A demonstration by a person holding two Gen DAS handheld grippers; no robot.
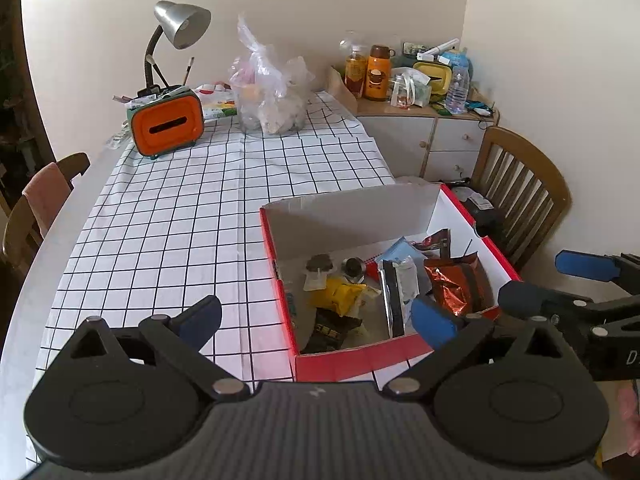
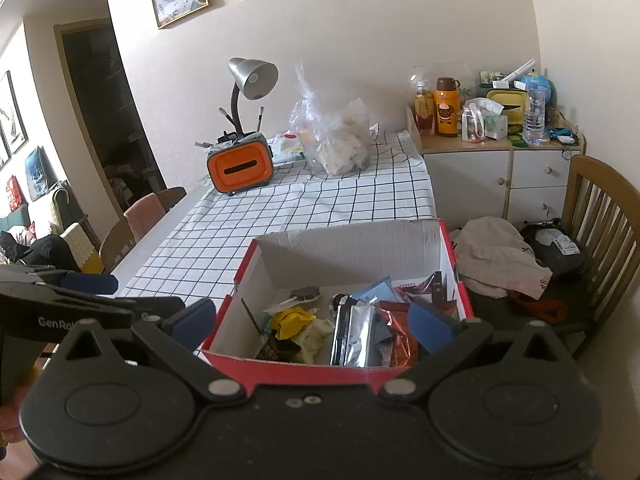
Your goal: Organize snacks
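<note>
My left gripper (image 1: 318,322) has fingers spread apart, holding nothing, above the near edge of the red box (image 1: 348,358). My right gripper (image 2: 312,322) is also spread wide and empty, over the box's near wall. The box sits on the checked tablecloth (image 1: 192,208) at 5 o'clock in the left view. Inside it: yellow packet (image 1: 342,298) at centre, silver pouch (image 2: 354,334) upright, copper-red wrapper (image 1: 454,284) at 3 o'clock. Orange tissue holder (image 1: 166,124) at 11 o'clock.

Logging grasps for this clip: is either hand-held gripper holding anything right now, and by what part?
Nothing is held. The left hand-held gripper and right hand-held gripper are both open above the box.
</note>
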